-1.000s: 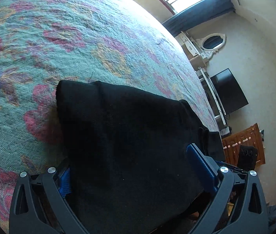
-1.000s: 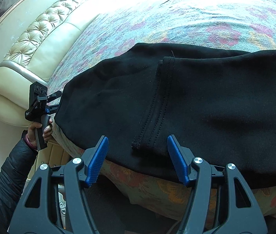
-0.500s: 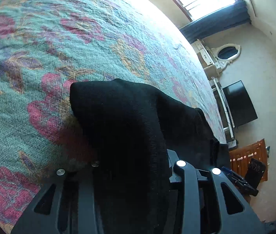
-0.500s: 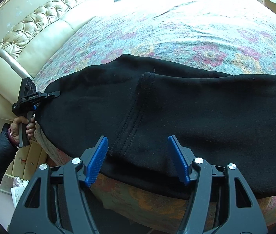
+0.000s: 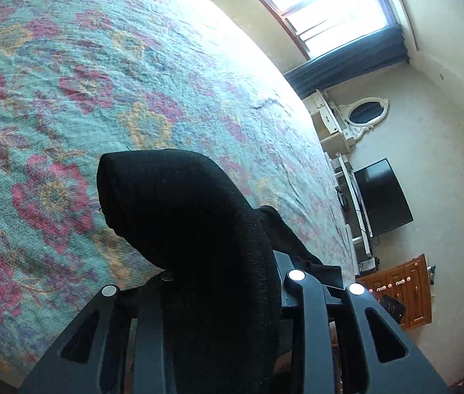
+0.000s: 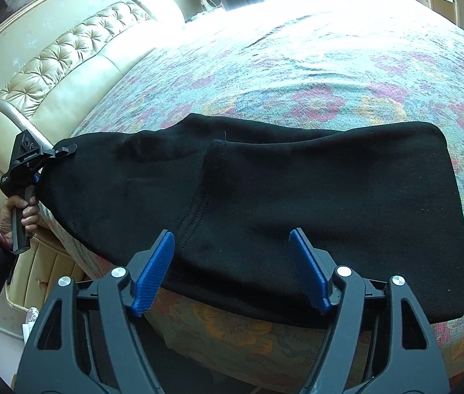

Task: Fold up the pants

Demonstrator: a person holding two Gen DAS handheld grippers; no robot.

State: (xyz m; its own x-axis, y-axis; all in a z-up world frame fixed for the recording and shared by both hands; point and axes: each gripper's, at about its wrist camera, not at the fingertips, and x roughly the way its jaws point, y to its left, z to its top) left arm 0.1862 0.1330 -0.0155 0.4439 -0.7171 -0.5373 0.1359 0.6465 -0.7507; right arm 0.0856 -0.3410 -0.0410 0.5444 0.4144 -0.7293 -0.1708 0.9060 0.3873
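Fabric fills your left gripper (image 5: 218,282): its fingers are clamped on a bunched fold of the black pants (image 6: 264,203) at their left end. Your right gripper (image 6: 232,269) hangs with jaws spread wide just above the pants' near edge, touching nothing. The pants lie folded across the near edge of the floral bedspread (image 6: 330,65), with the tufted headboard (image 6: 67,55) beyond.

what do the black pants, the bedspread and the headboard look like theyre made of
Black pants: soft matte knit, probably fleece or jersey; it drapes limply and shows a stitched seam.
Bedspread: woven or textured cotton-like cloth with a floral pattern; a fine weave grain is visible.
Headboard: cream button-tufted upholstery with a sheen, likely leather or faux leather.
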